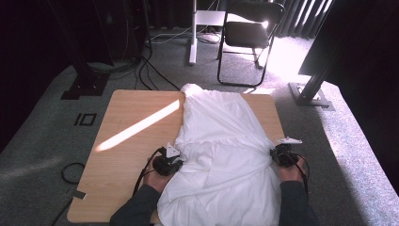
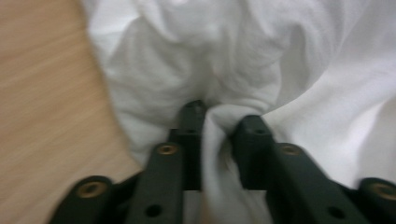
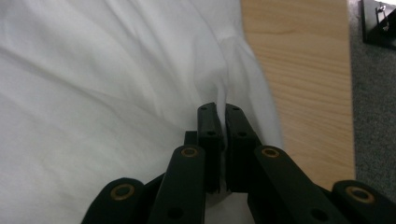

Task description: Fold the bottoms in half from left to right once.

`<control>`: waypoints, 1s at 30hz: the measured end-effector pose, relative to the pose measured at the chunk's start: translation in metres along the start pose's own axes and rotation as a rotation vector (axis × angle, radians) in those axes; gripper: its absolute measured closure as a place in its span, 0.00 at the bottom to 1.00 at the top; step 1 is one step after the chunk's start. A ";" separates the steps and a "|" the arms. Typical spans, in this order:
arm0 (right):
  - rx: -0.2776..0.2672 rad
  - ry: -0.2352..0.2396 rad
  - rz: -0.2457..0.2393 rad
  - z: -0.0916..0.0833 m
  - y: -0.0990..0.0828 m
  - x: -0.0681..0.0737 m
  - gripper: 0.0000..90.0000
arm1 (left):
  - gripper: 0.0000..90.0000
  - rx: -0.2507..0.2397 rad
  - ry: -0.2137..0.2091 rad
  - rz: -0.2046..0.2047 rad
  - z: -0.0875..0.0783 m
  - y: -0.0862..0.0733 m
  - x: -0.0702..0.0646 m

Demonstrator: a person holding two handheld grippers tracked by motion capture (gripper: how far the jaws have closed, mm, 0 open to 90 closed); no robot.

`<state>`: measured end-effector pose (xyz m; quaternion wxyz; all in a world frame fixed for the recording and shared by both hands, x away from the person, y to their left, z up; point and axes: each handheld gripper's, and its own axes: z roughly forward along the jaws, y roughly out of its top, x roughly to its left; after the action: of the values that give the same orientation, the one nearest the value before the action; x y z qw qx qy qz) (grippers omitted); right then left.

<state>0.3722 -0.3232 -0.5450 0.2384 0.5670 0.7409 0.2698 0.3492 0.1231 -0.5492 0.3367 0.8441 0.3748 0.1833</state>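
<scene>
Evidently both grippers are pinching opposite side edges of the white garment [image 1: 221, 141] lying along the wooden table [image 1: 127, 155], the left gripper [image 2: 219, 122] bunching a fold, the right gripper [image 3: 220, 112] clamping thin fabric, probably to fold it evenly.

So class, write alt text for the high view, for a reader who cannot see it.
A white garment lies spread on a wooden table; a person's left gripper and right gripper pinch its opposite edges. A black folding chair stands beyond.
</scene>
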 end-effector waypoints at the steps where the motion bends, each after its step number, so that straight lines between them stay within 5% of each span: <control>1: 0.008 0.003 0.002 0.002 -0.001 0.002 0.96 | 0.89 0.002 0.003 -0.014 0.000 0.000 0.003; 7: 0.007 0.058 -0.006 0.004 -0.001 0.019 0.96 | 0.95 0.049 0.126 -0.011 -0.006 -0.002 0.034; 13: -0.001 0.110 -0.094 0.008 0.007 0.054 0.96 | 0.96 0.098 0.239 -0.072 -0.009 -0.002 0.078; 18: -0.022 0.180 -0.080 0.016 0.015 0.069 0.97 | 0.97 0.111 0.245 -0.125 -0.010 0.001 0.099; 21: -0.062 0.197 -0.032 0.007 0.016 0.063 0.98 | 0.97 0.044 0.197 -0.103 -0.029 0.006 0.088; 24: -0.181 0.204 -0.011 -0.026 0.021 0.055 0.98 | 0.97 -0.114 0.113 -0.034 -0.071 0.018 0.064; 25: -0.226 0.192 -0.005 -0.041 0.022 0.050 0.98 | 0.97 -0.133 0.106 -0.009 -0.077 0.021 0.057; 28: -0.278 0.088 -0.022 -0.060 0.022 0.039 0.98 | 0.88 -0.116 0.091 0.062 -0.083 0.023 0.041; 30: -0.230 0.031 -0.020 -0.051 0.018 0.031 0.98 | 0.83 -0.075 0.092 0.073 -0.073 0.018 0.038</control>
<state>0.3437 -0.2961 -0.4965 0.2933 0.5241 0.7142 0.3594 0.3422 0.1744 -0.4823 0.3435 0.8348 0.3518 0.2478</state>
